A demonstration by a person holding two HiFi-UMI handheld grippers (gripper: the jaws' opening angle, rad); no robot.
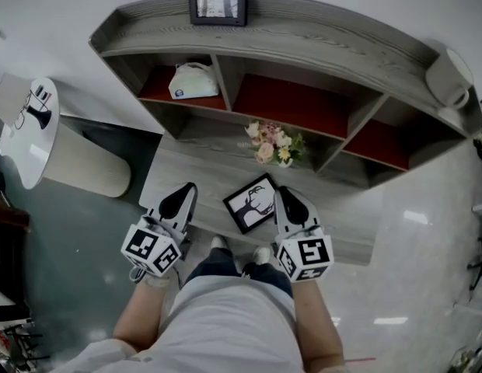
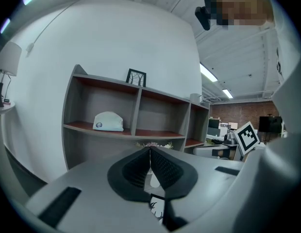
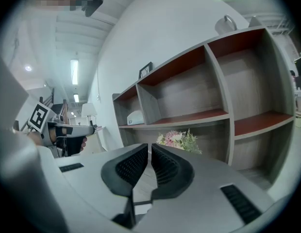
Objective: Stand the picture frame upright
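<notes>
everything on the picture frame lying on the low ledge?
The picture frame has a black border around a white print with a dark figure. It lies flat, face up, turned cornerwise, on the grey wood-look ledge, between the left gripper and the right gripper; whether the right one touches its edge is unclear.

The grey shelf unit (image 1: 319, 33) bears a flat picture frame (image 1: 251, 203) and flowers (image 1: 272, 144) on its low ledge.

The picture frame (image 1: 253, 203) lies flat on the bench (image 1: 200, 174) between left gripper (image 1: 190, 189) and right gripper (image 1: 281, 192).
</notes>
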